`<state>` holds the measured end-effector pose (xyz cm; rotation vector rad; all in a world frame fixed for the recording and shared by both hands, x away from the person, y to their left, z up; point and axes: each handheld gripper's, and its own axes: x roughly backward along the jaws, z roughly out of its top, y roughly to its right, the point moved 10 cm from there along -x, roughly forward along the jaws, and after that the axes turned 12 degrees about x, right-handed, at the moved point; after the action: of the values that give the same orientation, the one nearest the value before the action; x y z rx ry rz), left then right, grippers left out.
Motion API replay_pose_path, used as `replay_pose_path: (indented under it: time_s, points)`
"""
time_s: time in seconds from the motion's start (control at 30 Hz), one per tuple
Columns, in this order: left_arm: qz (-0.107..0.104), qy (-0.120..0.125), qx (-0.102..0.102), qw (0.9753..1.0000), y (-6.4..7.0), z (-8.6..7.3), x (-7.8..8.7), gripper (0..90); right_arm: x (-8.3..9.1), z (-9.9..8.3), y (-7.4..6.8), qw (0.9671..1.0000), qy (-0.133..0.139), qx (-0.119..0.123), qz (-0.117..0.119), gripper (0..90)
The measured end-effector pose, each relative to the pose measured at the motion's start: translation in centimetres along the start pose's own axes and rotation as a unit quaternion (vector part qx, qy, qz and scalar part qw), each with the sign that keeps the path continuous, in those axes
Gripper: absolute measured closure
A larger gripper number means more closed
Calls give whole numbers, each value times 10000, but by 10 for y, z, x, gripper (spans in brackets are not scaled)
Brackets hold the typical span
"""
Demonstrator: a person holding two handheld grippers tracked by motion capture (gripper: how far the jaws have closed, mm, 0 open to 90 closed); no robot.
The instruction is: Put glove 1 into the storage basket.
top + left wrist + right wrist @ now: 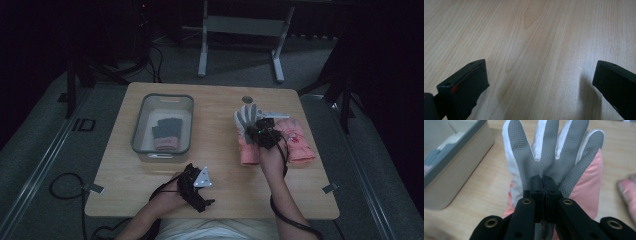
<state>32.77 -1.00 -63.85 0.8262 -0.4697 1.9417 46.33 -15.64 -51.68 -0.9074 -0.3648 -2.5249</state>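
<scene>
clamping my right gripper (543, 185) on the grey palm of a pink ski glove (554, 157), i see its jaws pressed together with the textured fabric pinched between them. this glove lies on the right half of the wooden table (220, 150), fingers pointing away from me, and a second pink glove (296, 140) lies just beside it to the right. my left gripper (540, 80) rests near the front edge with its jaws wide apart, holding nothing, bare wood between them. on the left half of the table sits one grey bin (186, 131), and in it lies a third glove (165, 133), grey fingers and pink cuff. that makes three gloves in all, one bin.
</scene>
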Motion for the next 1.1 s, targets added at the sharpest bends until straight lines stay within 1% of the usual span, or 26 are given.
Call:
replay_pose_path:
  time_s: [0.03,0.07,0.1,0.17,0.2,0.23,0.27,0.3,0.33,0.37,0.47,0.5,0.53,0.57,0.67,0.7,0.87,0.93,1.0,1.03,1.07,1.1]
  points:
    - [4,2,-7,10000,0,0,0,0,-2,-3,-4,10000,-12,-54,17,882]
    - [13,2,-20,10000,0,0,0,0,-6,-8,-8,9999,-82,-90,48,882]
    - [13,2,-20,10000,0,0,0,0,-6,-8,-8,9999,-82,-90,48,882]
    - [-9,33,-10,10000,0,0,0,0,-18,-20,-17,9995,-235,-174,100,881]
    - [-9,33,-10,10000,0,0,0,0,-18,-20,-17,9995,-235,-174,100,881]
    - [-6,32,-13,10000,0,0,0,0,-27,-25,-21,9992,-319,-201,105,881]
    - [-6,30,-14,10000,0,0,0,0,-27,-25,-21,9992,-319,-201,105,881]
    - [1,13,-32,10000,0,0,0,0,-32,-29,-23,9989,-395,-223,121,881]
    - [2,23,-28,10000,0,-1,1,0,-43,-35,-27,9984,-483,-245,179,881]
    - [2,23,-28,10000,0,-1,1,0,-43,-35,-27,9984,-483,-245,179,881]
    - [-1,-10,-58,10000,-1,-2,1,0,-59,-43,-31,9975,-632,-265,165,880]
    - [-2,36,-15,10000,-1,-1,0,0,-63,-45,-32,9972,-679,-271,148,880]
    - [-2,36,-15,10000,-1,-1,0,0,-63,-45,-32,9972,-679,-271,148,880]
    - [-11,16,-32,10000,-1,-2,1,0,-67,-47,-33,9970,-712,-274,154,880]
    - [-9,-2,-68,10000,0,-2,0,0,-76,-50,-37,9968,-769,-209,105,878]
    - [1,2,-64,10000,0,-2,0,0,-78,-50,-38,9971,-751,-126,51,876]
    - [-19,9,-49,10000,0,-2,1,0,-80,-50,-39,9972,-745,-85,29,864]
    - [-10,26,-42,10000,-1,-3,0,0,-80,-49,-39,9972,-739,-97,40,817]
    - [-18,9,-49,10000,0,-3,0,0,-80,-49,-39,9972,-739,-97,40,817]
    - [-28,22,-43,10000,0,-3,0,0,-78,-46,-39,9973,-720,-99,60,789]
    - [-29,0,-62,10000,-1,-3,1,0,-69,-37,-39,9985,-547,-28,89,747]
    - [-37,38,-31,10000,0,-3,0,0,-64,-33,-40,9989,-458,3,127,721]
